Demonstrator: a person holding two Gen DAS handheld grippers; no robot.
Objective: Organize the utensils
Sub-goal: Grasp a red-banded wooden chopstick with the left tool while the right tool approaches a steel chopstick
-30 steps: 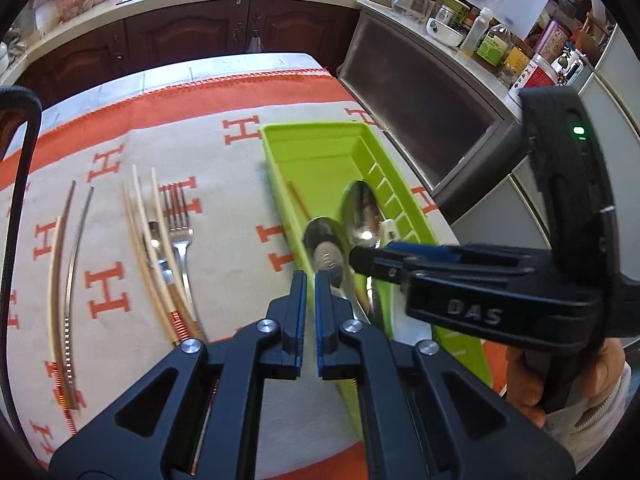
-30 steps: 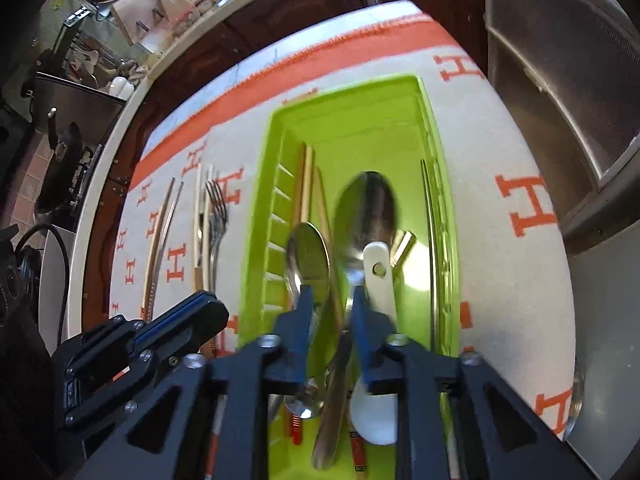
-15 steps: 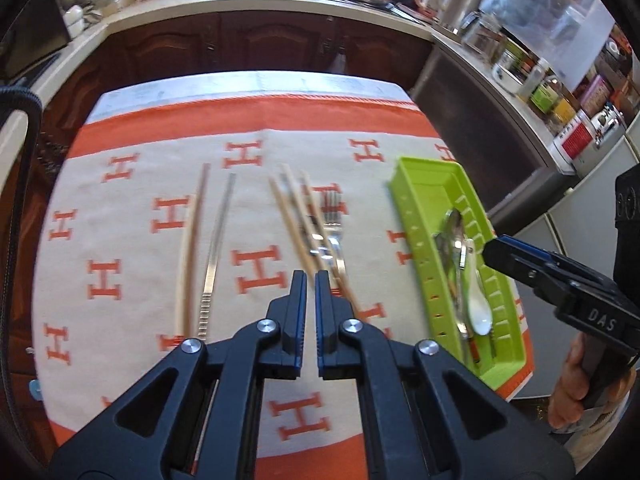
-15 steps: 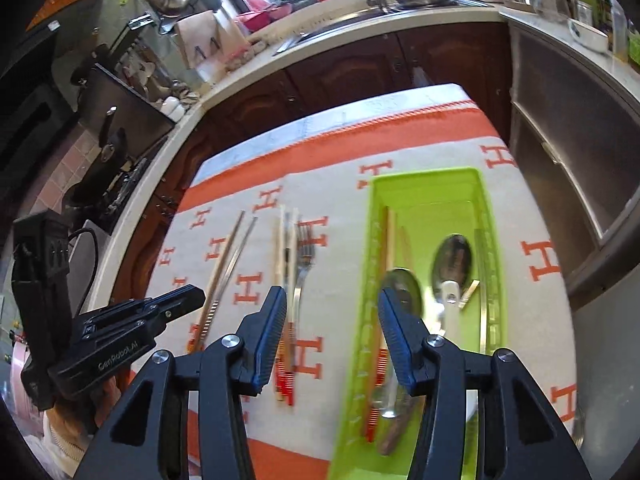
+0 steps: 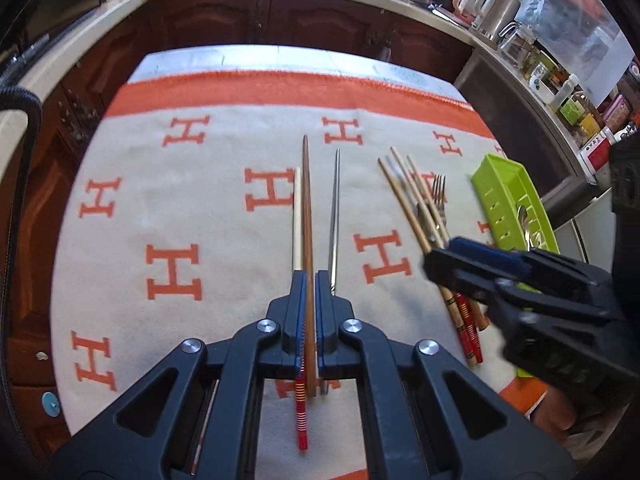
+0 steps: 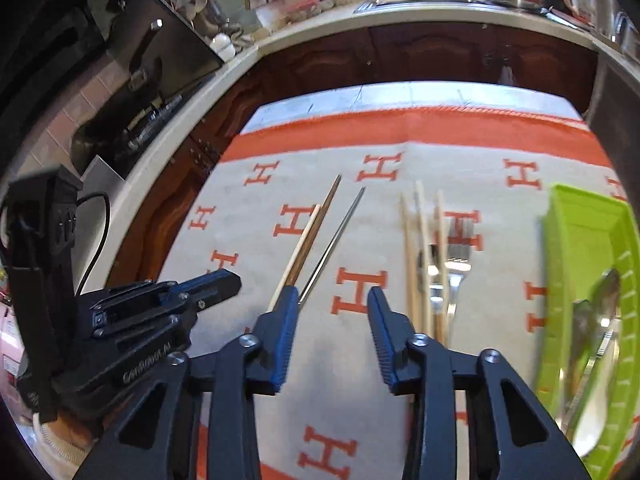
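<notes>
Over the patterned cloth (image 5: 224,140), the left gripper (image 5: 307,280) is sitting closed, perhaps pinching the brown chopstick (image 5: 306,200); the right gripper (image 6: 333,300), just narrowing, is holding nothing.

Chopsticks (image 5: 306,208) left, fork (image 5: 438,196) middle, tray (image 5: 508,204) right, spoons (image 6: 592,320) seemingly inside

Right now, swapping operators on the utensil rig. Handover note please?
Left gripper: shut, empty, above the dark wooden chopstick.
Right gripper: open, empty, its jaws have just been closing; over the cloth between the two utensil groups.
Done: spoons are in the green tray.
Left on the cloth: dark wooden chopstick, pale chopstick, metal chopstick, then a bundle of bamboo chopsticks lying with a fork. All still need moving into the tray.
</notes>
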